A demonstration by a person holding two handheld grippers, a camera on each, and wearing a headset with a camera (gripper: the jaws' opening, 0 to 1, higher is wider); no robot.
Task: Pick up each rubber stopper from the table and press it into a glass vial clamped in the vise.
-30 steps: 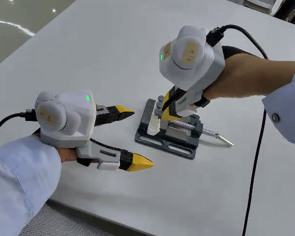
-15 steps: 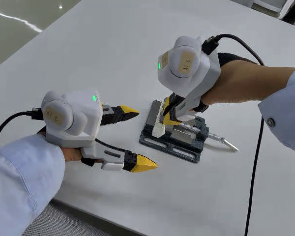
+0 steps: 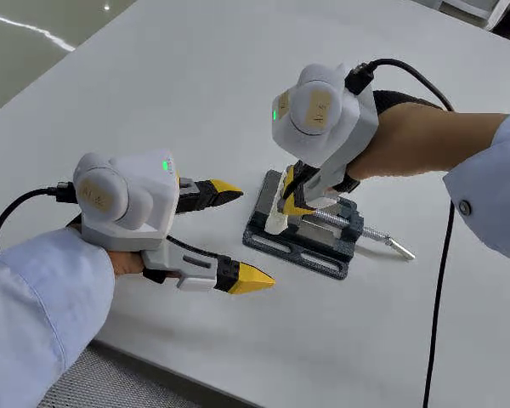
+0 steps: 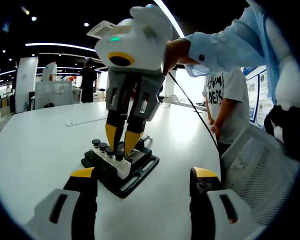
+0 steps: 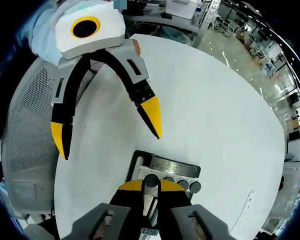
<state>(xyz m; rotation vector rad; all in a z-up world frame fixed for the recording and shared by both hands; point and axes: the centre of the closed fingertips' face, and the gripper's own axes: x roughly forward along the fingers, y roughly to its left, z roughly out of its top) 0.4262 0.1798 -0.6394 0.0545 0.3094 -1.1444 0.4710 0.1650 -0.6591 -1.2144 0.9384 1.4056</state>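
The left gripper hovers over the white table, near the vise but apart from it. Its two yellow-tipped jaws are spread wide and hold nothing. In the left gripper view its jaws rise from the bottom edge on either side of the vise. The right gripper stands nose-down over the vise, held by a hand in a light blue sleeve. Its jaws are drawn close together and closed on the end rubber stopper, which sits between the two yellow tips. This stopper is the first of four black rubber stoppers in a straight row. Each sits on top of one of the glass vials, which stand upright side by side, clamped between the vise plates. The other three stoppers lie just beside the gripped one, outside the jaws. The vise is a small dark bench model, flat on the table, with slotted base lugs. Its threaded screw handle points away from the vial row. A black cable runs from the right gripper across the table toward the near edge. In the left gripper view, a person in a white printed shirt stands beyond the table, next to a mesh chair back.
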